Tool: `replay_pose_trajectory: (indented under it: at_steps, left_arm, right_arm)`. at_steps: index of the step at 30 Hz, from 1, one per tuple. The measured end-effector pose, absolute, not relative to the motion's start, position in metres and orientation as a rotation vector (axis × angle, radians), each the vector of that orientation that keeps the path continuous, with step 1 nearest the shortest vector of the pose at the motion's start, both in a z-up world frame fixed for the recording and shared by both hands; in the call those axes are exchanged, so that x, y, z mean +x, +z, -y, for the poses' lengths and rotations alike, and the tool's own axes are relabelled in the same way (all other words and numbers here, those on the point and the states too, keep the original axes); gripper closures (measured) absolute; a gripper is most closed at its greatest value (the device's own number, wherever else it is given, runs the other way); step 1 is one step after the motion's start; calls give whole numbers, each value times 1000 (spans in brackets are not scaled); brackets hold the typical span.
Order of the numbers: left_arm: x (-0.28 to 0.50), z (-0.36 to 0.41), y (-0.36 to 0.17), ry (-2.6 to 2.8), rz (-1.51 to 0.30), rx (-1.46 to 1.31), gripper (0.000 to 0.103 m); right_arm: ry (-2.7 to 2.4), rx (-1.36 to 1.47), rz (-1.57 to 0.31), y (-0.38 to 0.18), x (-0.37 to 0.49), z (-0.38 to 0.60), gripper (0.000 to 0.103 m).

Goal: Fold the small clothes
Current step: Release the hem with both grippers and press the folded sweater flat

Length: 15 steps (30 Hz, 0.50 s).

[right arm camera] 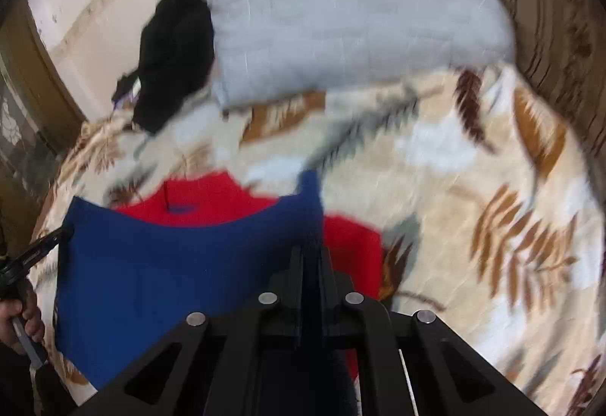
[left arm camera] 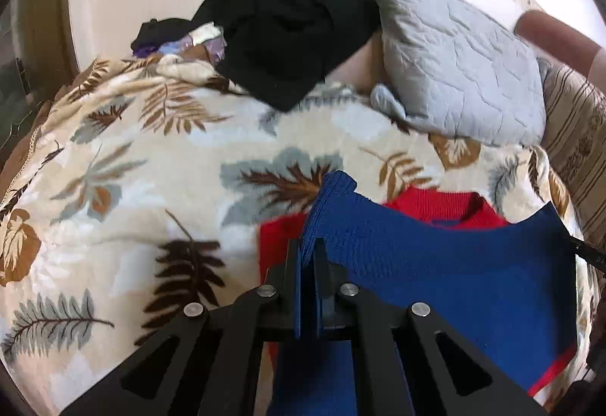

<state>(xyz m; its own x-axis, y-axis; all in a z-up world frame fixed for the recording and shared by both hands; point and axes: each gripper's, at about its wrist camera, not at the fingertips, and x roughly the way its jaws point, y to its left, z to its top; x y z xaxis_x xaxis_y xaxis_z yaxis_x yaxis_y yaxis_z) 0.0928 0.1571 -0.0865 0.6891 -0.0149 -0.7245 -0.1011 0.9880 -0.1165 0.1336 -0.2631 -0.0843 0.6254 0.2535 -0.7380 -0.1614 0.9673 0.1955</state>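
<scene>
While the blue-and-red sweater (left arm camera: 435,264) lies on the leaf-print blanket (left arm camera: 132,169), left gripper (left arm camera: 307,245) and right gripper (right arm camera: 311,249) each pinch a corner of its blue layer, apparently carrying a fold toward the collar, below the pillow (left arm camera: 454,67).
</scene>
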Motion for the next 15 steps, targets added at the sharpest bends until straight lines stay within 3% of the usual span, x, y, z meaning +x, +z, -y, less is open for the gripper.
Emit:
replay_pose_trajectory:
  at_steps: [3, 5, 7, 9, 12, 14, 15]
  left_arm:
    - [121, -155, -130, 97, -961, -107, 93]
    - [118, -157, -132, 103, -941, -118, 92]
    - [105, -159, -114, 74, -924, -164, 82]
    - [81, -163, -93, 46, -873, -219, 73]
    - [51, -158, -75, 34, -811, -240, 67]
    - [26, -149, -68, 12, -792, -261, 63]
    - [15, -144, -68, 2, -795, -273, 54]
  right_arm:
    - [197, 143, -956, -123, 161, 262, 92]
    - [193, 275, -1004, -141, 162, 275, 89]
    - [185, 322, -938, -123, 141, 284, 65]
    - [185, 341, -890, -101, 121, 288, 48]
    - [288, 393, -822, -71, 90, 279, 45]
    - [378, 438, -812, -67, 70, 267, 34]
    - [417, 467, -824, -73, 63, 262, 26]
